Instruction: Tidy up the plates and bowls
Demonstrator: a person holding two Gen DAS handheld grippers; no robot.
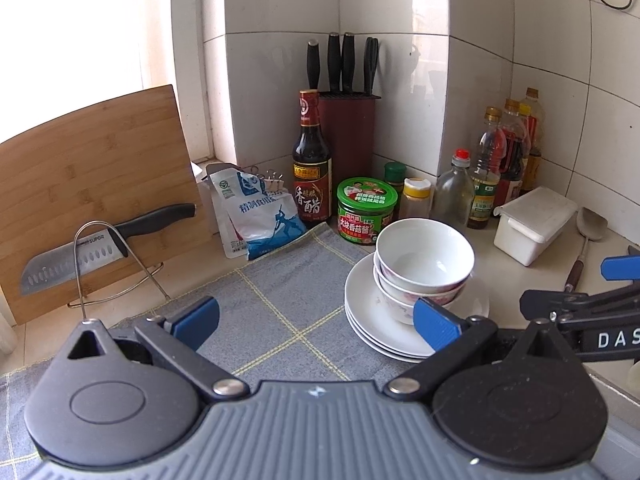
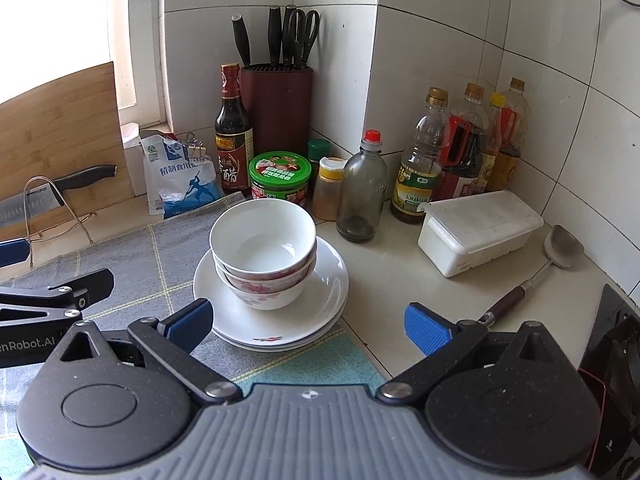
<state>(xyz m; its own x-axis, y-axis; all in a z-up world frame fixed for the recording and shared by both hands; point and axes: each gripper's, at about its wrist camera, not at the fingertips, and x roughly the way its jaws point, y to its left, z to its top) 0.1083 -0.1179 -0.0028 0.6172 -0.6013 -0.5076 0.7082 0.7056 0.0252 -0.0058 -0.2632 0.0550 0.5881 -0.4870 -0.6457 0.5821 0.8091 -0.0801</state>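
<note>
A stack of white bowls (image 1: 424,258) (image 2: 264,244), the lower ones with pink flowers, sits on a stack of white plates (image 1: 364,312) (image 2: 324,292) at the cloth's right edge. My left gripper (image 1: 316,320) is open and empty above the grey checked cloth (image 1: 280,280), left of the stack; its right finger overlaps the plates in view. My right gripper (image 2: 308,326) is open and empty, just in front of the plates. Each gripper shows at the edge of the other's view.
Behind the stack stand a green-lidded jar (image 2: 280,176), a vinegar bottle (image 2: 233,132), a knife block (image 2: 276,100), a salt bag (image 2: 180,176) and several oil bottles (image 2: 460,148). A white lidded box (image 2: 480,232) and a spatula (image 2: 560,248) lie right. A cutting board with a knife (image 1: 80,260) leans left.
</note>
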